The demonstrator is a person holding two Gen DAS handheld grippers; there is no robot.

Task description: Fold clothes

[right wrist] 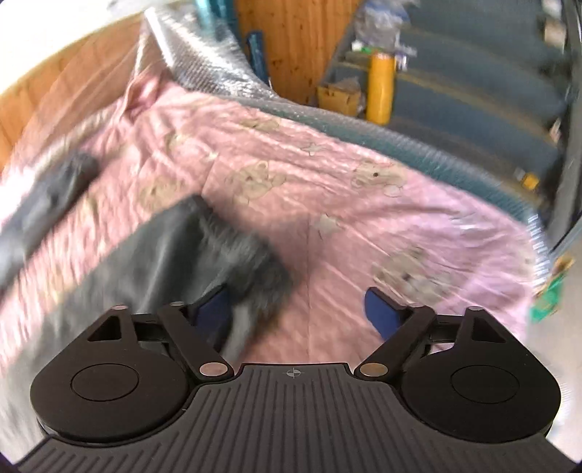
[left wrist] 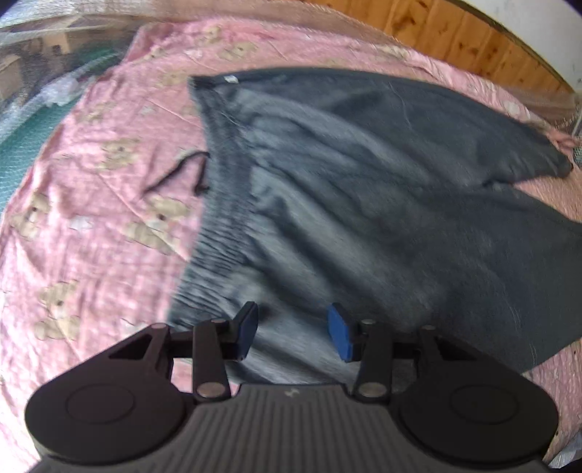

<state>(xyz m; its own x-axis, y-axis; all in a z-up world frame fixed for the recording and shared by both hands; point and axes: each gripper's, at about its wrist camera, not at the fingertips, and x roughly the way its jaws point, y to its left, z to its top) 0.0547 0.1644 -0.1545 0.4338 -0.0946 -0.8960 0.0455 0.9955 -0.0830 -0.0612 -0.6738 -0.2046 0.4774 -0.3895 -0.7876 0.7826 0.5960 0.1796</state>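
Note:
Dark grey sweatpants [left wrist: 363, 189] lie spread on a pink bear-print bedsheet [left wrist: 91, 225]. Their ribbed waistband [left wrist: 222, 218] runs down the left side, and a dark drawstring [left wrist: 178, 171] trails onto the sheet. My left gripper [left wrist: 293, 316] hovers open over the waistband's near corner, with cloth showing below the gap between its blue pads [left wrist: 340, 331]. In the blurred right wrist view, one leg end [right wrist: 247, 262] lies just ahead of the left finger [right wrist: 214, 309] of my right gripper [right wrist: 296, 298], which is open over bare bedsheet [right wrist: 327, 218]. The other leg [right wrist: 47, 193] stretches off to the upper left.
A wooden panel [left wrist: 454, 32] borders the bed's far side. Bubble wrap [left wrist: 29, 120] covers the mattress edge at left. Beyond the bed in the right wrist view stand blue shelves [right wrist: 473, 91], a yellow roll [right wrist: 380, 87] and a cardboard box [right wrist: 338, 96].

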